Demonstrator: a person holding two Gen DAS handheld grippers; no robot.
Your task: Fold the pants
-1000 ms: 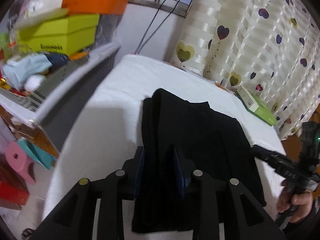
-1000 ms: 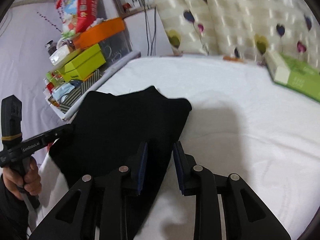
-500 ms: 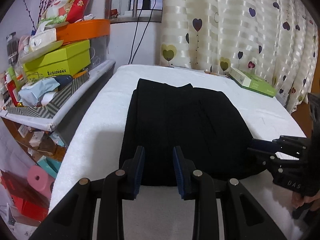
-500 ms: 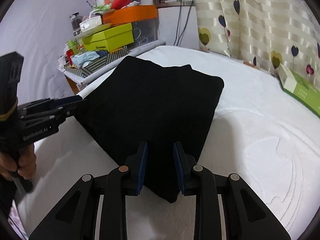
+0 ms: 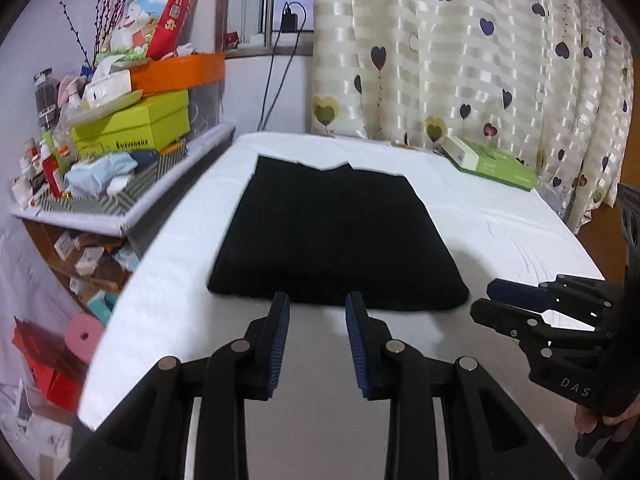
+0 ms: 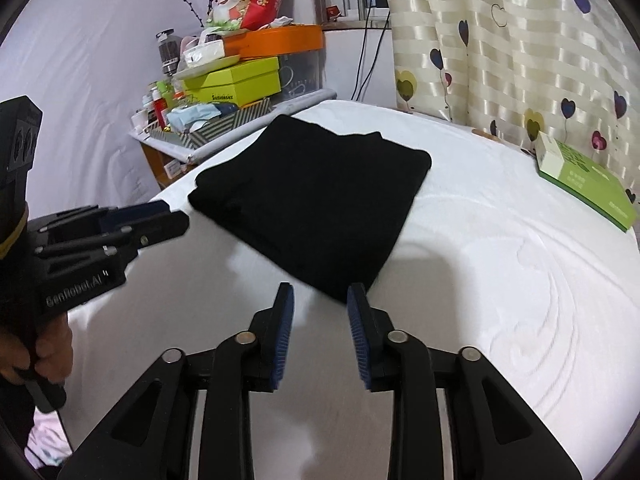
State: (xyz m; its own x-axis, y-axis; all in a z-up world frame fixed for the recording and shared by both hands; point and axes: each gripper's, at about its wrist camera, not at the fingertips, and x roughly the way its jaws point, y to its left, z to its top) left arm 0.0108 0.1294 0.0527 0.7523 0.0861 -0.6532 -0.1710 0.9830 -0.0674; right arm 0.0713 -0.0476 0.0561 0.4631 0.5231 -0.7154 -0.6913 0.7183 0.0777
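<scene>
1. A white textured bed [image 5: 500, 216] fills the middle of a cluttered bedroom, with black pants [image 5: 336, 236] lying on it folded into a flat, roughly square stack.
2. To the left of the pants, beside the bed, a grey shelf [image 5: 132, 216] carries a lime-green box [image 5: 136, 128], an orange box [image 5: 180, 74] and a red illustrated carton [image 5: 156, 20].
3. Beyond the pants, a cream striped curtain [image 5: 460, 60] with heart prints hangs behind the bed, next to a window where a charger [image 5: 289, 22] trails a black cable.
4. To the right of the pants, a green and white box [image 5: 492, 164] lies on the bed near the curtain.
5. The left gripper [image 5: 318, 308] is held level just short of the pants' near edge, its blue-padded jaws spread apart with nothing between them.
6. The right gripper [image 6: 320, 300] sits near the pants' near corner, jaws likewise parted and empty, clear of the fabric.
7. In the right wrist view a hand [image 6: 44, 356] grips the left gripper's handle to the left of the pants.
</scene>
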